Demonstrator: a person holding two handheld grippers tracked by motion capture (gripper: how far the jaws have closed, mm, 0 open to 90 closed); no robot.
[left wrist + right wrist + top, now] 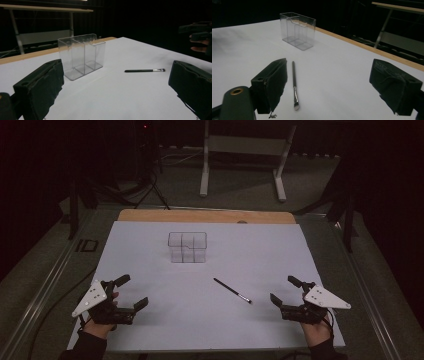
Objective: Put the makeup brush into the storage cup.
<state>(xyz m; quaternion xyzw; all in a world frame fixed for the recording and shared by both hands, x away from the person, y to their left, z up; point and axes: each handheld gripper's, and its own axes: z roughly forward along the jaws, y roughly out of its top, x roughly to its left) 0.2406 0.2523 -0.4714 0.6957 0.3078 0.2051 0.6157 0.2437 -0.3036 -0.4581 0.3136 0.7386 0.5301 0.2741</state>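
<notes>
A clear plastic organizer point(187, 247) with several compartments stands upright on the white table cover point(150, 245), toward the back. A thin black makeup brush point(232, 290) lies flat in front of it, bristle end toward the right gripper. My left gripper point(131, 292) rests at the front left, jaws wide apart with nothing between them; its view shows the organizer point(81, 56) ahead and the brush point(145, 70) to the right. My right gripper point(283, 290) sits at the front right, open and empty, a short way right of the brush point(294, 85); the organizer point(298, 30) stands farther off.
A wooden table edge point(205, 216) runs behind the white cover. A white metal stand point(245, 150) sits on the floor beyond the table. Cables and a dark tripod point(150, 180) lie at the back left. The surroundings are dark.
</notes>
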